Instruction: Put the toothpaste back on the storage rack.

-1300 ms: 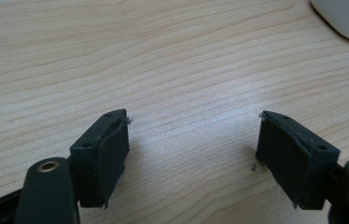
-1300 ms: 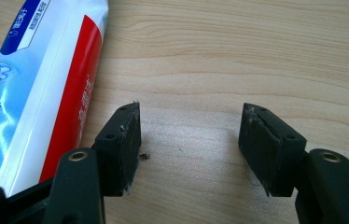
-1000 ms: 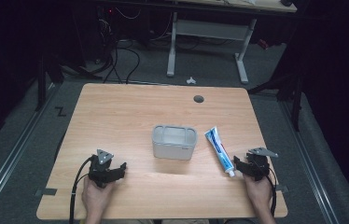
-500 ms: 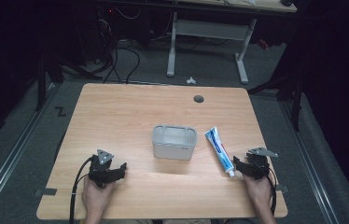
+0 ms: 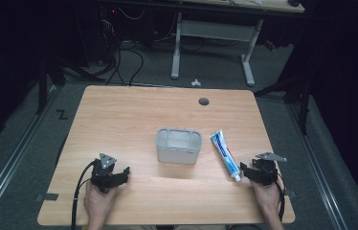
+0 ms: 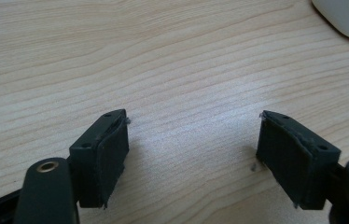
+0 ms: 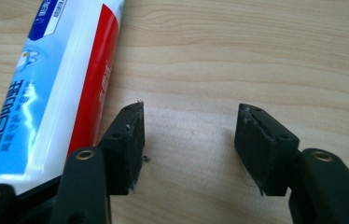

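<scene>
Blue-and-white toothpaste tube [image 5: 224,154] lies on the table [image 5: 129,120], just beside my right gripper [image 5: 249,172] on its left, outside the jaws, which have just been closing on bare wood and stand wide. Long axis runs away from me (cap nearest). Left gripper [image 5: 119,173] gapes too, well apart.

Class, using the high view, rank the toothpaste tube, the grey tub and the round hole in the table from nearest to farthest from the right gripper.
1. Toothpaste tube, just left of the right gripper.
2. Grey tub, at table centre.
3. Round hole, near the far edge.
</scene>
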The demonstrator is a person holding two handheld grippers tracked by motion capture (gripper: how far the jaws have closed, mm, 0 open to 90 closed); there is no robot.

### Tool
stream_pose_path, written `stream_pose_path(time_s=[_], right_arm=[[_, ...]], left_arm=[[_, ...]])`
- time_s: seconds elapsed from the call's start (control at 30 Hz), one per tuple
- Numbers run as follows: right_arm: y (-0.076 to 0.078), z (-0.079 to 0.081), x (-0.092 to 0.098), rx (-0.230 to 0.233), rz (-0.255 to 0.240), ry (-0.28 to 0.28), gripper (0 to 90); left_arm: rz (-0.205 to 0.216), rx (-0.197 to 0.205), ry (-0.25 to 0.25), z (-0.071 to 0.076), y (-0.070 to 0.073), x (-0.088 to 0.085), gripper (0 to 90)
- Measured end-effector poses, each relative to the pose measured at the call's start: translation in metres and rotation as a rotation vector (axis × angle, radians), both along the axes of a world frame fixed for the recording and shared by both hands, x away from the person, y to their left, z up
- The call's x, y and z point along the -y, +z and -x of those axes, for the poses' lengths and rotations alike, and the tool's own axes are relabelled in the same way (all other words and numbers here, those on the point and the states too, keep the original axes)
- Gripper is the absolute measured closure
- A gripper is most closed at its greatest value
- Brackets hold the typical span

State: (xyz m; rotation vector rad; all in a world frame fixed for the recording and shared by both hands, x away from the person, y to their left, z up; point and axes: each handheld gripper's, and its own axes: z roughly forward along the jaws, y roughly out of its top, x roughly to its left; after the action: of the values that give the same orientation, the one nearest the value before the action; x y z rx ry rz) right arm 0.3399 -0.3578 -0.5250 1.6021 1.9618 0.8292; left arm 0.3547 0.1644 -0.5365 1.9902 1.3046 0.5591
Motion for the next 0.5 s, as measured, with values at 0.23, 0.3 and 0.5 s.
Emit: stream_pose_path(time_s=[0.23, 0.3, 0.5], right_arm=[[0.006, 0.015, 0.004, 0.018, -0.046, 0.000, 47.2], [0.007, 0.018, 0.005, 0.024, -0.056, 0.003, 47.9], [0.010, 0.026, 0.006, 0.035, -0.066, 0.010, 48.7]], left_arm=[[0.001, 0.001, 0.003, 0.000, 0.000, 0.000, 25.4], [0.001, 0.001, 0.002, 0.000, 0.000, 0.000, 25.4], [0.004, 0.002, 0.003, 0.000, 0.000, 0.000, 25.3]])
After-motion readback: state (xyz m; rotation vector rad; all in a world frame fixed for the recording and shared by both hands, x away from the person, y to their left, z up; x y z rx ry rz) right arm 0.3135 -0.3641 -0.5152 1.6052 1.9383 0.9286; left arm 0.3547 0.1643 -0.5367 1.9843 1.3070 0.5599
